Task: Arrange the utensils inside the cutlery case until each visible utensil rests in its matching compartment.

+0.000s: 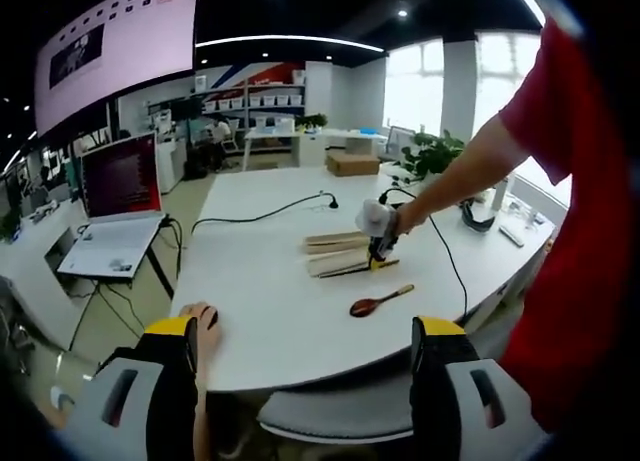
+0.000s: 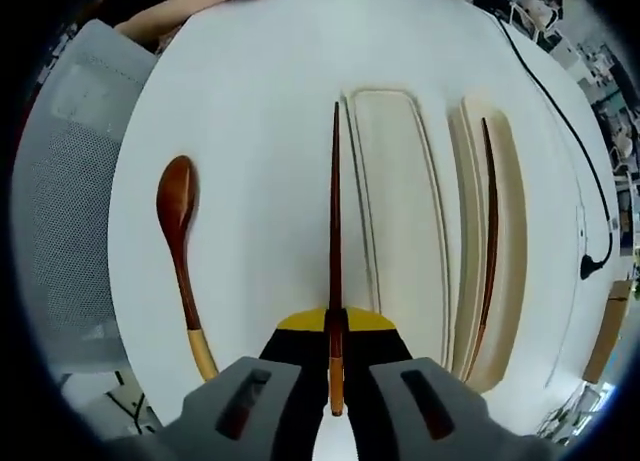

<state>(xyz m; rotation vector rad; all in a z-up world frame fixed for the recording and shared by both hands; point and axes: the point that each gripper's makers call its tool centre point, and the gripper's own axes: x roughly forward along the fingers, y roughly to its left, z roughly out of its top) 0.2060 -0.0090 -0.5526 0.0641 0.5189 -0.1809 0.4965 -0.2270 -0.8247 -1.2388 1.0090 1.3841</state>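
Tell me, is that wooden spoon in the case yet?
Out. The wooden spoon lies on the white table, left of the cutlery case.

spoon [image 2: 179, 251] left of case [image 2: 400, 221] (1 chopstick [image 2: 488, 241] inside)

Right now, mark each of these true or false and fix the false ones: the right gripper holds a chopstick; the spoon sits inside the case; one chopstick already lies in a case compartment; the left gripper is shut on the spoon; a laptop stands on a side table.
1. The right gripper holds a chopstick. True: its jaws are closed on the stick's lighter end.
2. The spoon sits inside the case. False: it lies on the white table, beside the cutlery case.
3. One chopstick already lies in a case compartment. True: a second chopstick rests in the outer compartment.
4. The left gripper is shut on the spoon. False: its jaws are apart and hold nothing.
5. A laptop stands on a side table. True: it is open.
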